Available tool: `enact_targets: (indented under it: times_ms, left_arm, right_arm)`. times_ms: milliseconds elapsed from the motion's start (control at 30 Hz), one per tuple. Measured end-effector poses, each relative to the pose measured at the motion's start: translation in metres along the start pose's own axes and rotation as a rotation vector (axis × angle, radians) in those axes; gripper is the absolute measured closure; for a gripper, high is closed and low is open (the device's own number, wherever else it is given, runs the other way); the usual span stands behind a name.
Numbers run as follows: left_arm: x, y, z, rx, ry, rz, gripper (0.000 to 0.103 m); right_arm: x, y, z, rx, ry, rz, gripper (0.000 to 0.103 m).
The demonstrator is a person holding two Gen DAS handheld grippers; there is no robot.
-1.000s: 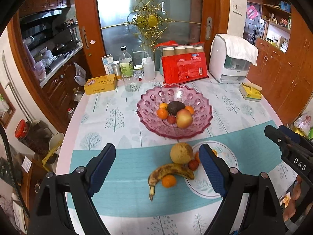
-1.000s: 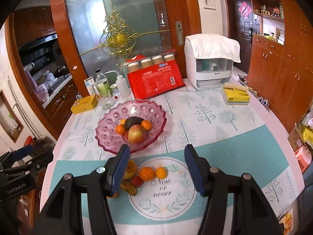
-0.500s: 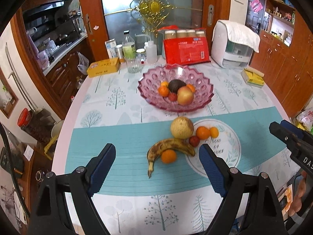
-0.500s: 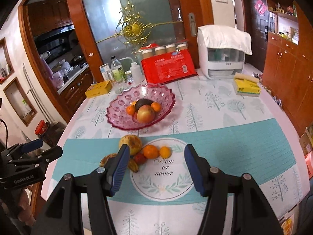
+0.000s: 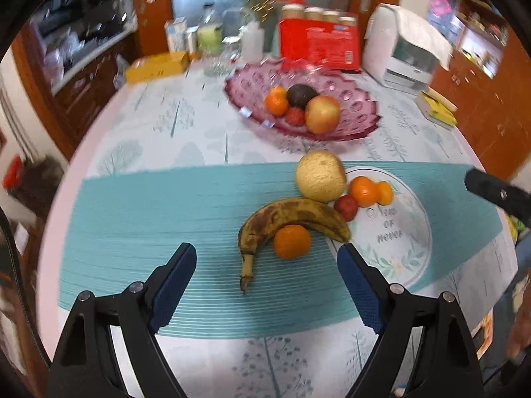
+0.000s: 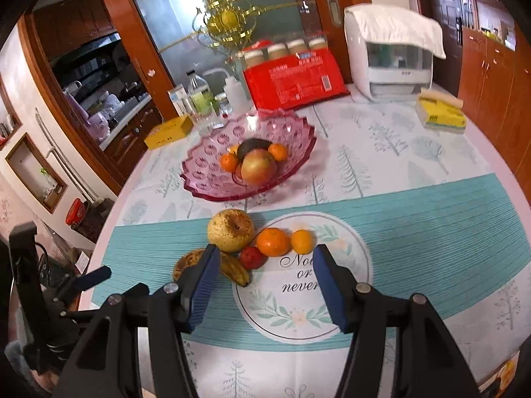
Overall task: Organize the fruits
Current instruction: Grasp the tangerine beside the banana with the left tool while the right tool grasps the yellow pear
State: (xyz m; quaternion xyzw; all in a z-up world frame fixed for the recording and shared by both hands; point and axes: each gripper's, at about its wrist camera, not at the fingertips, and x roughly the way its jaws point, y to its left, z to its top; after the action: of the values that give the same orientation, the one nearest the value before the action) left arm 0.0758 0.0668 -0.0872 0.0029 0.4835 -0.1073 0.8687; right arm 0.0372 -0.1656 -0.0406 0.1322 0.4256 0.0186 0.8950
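While both grippers hang above the tablecloth [image 6: 431,219] with nothing between their blue pads, six fruits lie loose on it: one spotted banana [image 5: 292,219], one russet pear [image 5: 320,176], one small red fruit [image 5: 346,207] and three oranges [image 5: 292,241]. The left gripper [image 5: 265,265] gapes wide; the right gripper [image 6: 265,265] stands narrower. The pink glass bowl [image 6: 205,172] behind holds one apple [image 6: 258,165], one avocado [image 6: 252,146] and other small fruits.

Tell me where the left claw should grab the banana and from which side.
Probably mid-curve on the banana, coming down from above with the jaws across its width. It lies flat, so only top access works. An orange sits tight in its inner curve, so a spot nearer the stem may give the left claw clearer room.
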Motion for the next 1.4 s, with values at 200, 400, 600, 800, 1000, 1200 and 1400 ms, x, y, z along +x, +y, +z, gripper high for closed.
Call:
enact_targets:
  times_ms: [200,400,600,800,1000,1200,1400]
  left_arm:
    - [0.044,0.008,-0.003,-0.126,0.029,-0.043,0.028]
    - [0.069,-0.006,-0.003,-0.134,0.026,-0.059,0.033]
    - [0.087,-0.013,-0.008,-0.125,0.052,-0.034,0.045]
    - [0.086,-0.017,-0.010,-0.120,0.030,-0.005,0.045]
    - [0.084,-0.017,-0.010,-0.141,0.038,-0.026,0.050]
    - [0.090,-0.021,-0.010,-0.153,0.051,-0.007,0.054]
    - [0.092,-0.022,-0.010,-0.169,0.075,-0.035,0.063]
  right_arm:
    - [0.037,0.003,-0.007,-0.002,0.054,0.002,0.044]
    - [0.063,0.006,-0.008,-0.024,0.088,0.012,0.044]
    - [0.081,0.011,-0.001,-0.057,0.084,0.037,0.044]
    - [0.100,0.016,0.004,-0.070,0.096,0.071,0.044]
    - [0.111,0.022,0.008,-0.087,0.105,0.109,0.044]
    - [0.125,0.026,0.013,-0.089,0.121,0.143,0.044]
    - [0.144,0.027,0.023,-0.072,0.156,0.202,0.044]
